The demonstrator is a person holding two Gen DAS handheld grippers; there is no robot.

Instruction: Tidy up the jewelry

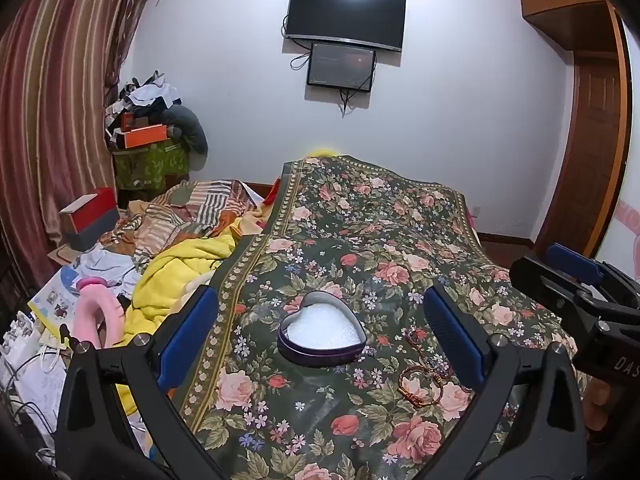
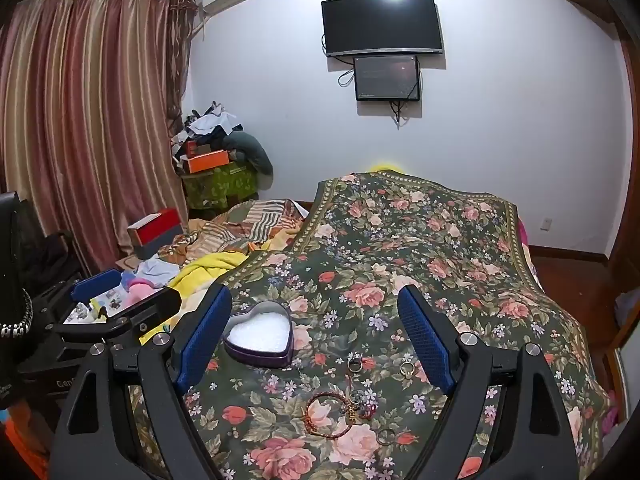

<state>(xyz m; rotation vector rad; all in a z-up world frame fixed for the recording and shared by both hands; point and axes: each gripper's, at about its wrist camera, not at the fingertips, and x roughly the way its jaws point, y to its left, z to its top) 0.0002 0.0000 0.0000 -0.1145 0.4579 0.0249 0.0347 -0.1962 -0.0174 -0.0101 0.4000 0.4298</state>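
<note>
2 gaping grippers over heart tin (bracelet nearby)

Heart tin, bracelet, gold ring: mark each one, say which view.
Heart tin [image 2: 256,354]: right wrist view, on its near purple wall.
Bracelet [image 2: 310,402]: right wrist view, on the left arc of the braided loop.
Gold ring [image 2: 407,368]: right wrist view, on the band, lying on the floral cloth.

Black gripper frames, blue ribbed pads, silver screws.
</note>
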